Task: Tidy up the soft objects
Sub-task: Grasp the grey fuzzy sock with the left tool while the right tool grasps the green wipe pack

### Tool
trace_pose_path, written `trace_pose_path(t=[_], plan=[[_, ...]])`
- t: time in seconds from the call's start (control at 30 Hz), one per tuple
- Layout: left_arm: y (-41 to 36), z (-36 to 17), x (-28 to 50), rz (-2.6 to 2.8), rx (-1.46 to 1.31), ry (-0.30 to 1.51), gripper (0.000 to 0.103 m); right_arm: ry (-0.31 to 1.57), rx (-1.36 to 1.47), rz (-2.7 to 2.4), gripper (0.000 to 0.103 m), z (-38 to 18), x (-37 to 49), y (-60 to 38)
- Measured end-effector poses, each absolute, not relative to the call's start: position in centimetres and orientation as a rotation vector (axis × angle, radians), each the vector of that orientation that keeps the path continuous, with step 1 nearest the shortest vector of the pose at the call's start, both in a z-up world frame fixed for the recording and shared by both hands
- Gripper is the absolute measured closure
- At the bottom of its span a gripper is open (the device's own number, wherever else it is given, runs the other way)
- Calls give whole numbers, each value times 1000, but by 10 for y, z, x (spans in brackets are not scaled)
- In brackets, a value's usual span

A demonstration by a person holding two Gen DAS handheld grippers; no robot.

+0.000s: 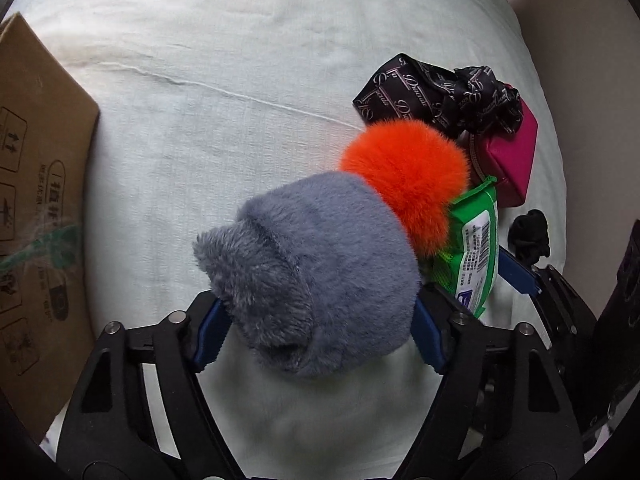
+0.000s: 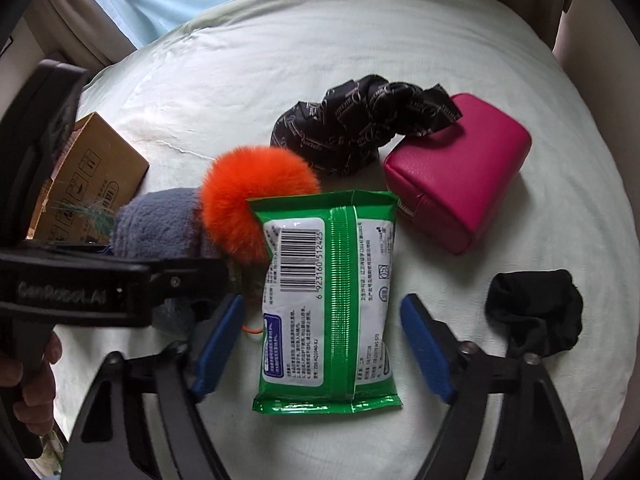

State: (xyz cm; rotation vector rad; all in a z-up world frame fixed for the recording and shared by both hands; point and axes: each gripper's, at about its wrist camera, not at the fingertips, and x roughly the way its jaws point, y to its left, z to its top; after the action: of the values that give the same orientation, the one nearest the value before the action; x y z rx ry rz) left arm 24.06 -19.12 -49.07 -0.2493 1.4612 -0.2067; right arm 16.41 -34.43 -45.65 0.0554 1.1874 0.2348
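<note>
A grey plush hat [image 1: 316, 272] with an orange pom-pom [image 1: 404, 180] lies on the white bed sheet [image 1: 240, 80]. My left gripper [image 1: 316, 328] has its blue pads on both sides of the hat, pressing its fur. The hat also shows in the right wrist view [image 2: 156, 224], with the pom-pom [image 2: 248, 196] leaning on a green wipes pack [image 2: 328, 296]. My right gripper [image 2: 320, 344] is open around the wipes pack, its pads apart from it. The left gripper's body [image 2: 80, 288] crosses the left of that view.
A black patterned scarf [image 2: 352, 124], a pink pouch [image 2: 460, 184] and a black sock [image 2: 536, 312] lie on the bed to the right. A cardboard box [image 1: 36, 220] stands at the left, and shows in the right wrist view [image 2: 92, 184].
</note>
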Motion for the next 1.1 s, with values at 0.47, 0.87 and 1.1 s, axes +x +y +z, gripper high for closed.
trace_pose_path(t=[0.47, 0.87, 1.1], plan=[[-186, -463, 228, -205, -222, 1411, 51, 1169, 82, 171, 68, -447, 165, -352], [-174, -379, 204, -206, -237, 1324, 51, 1115, 118, 114, 68, -379, 141, -362], [-149, -286, 178, -217, -260, 1209, 51, 1050, 121, 106, 68, -291, 119, -349]])
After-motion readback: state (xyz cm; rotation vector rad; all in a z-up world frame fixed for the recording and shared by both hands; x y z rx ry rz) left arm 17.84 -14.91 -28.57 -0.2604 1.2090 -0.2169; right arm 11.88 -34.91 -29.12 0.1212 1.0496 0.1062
